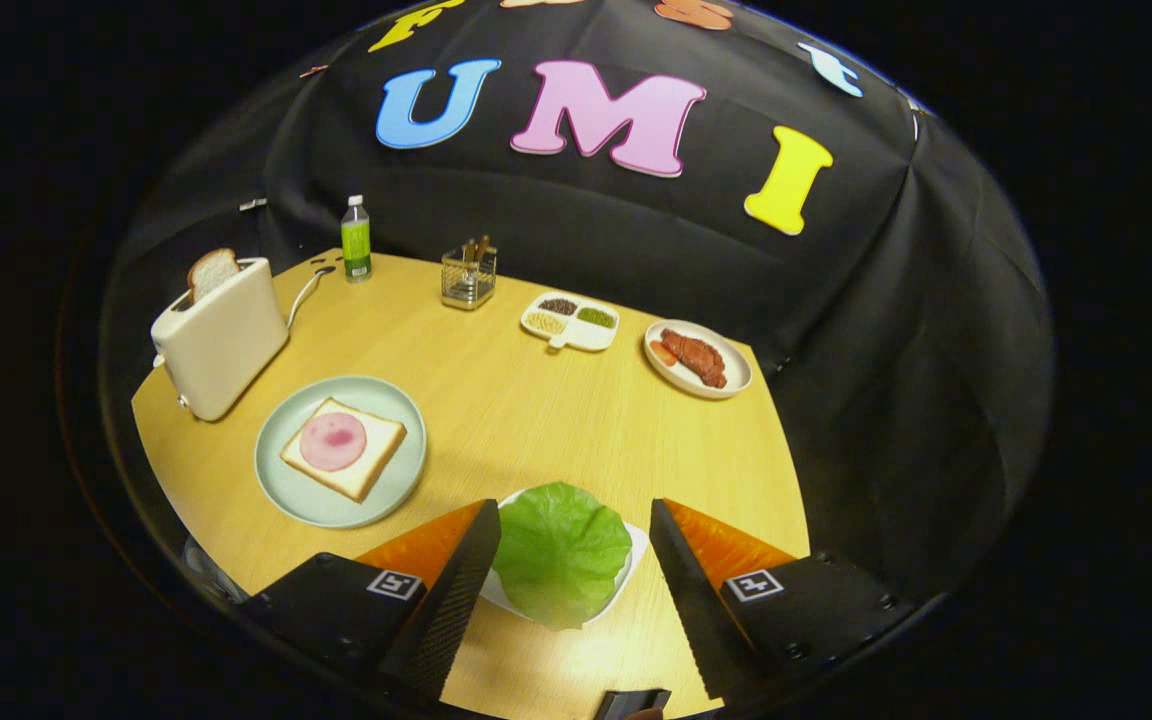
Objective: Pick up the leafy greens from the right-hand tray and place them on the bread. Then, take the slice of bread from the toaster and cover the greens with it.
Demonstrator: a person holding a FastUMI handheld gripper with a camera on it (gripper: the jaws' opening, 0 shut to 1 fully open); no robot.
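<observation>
The tongs stood spread wide, both fingers apart and gripping nothing. Between them lay the leafy greens, a single broad green leaf resting on a small white tray on the table. The left finger sat just beside the leaf's edge; the right finger kept a clear gap from it. Whether the tips were down at leaf level or hovering above could not be told.

So the pick looked not yet made. To do it well, the call would be to sink the tips low enough to bracket the leaf's rim, not its soft middle, then close gently, since a floppy leaf likely folds or slips and the tray could get nudged. Centring first seemed wise, as the leaf sat closer to the left finger.

Farther out, left of the tongs, waited the target: the bread with a pink round of ham on top, on a pale green plate. Beyond that, the toaster held the slice of bread upright in its slot. At the back stood a bottle, a wire holder, a divided dish and a plate of meat.
</observation>
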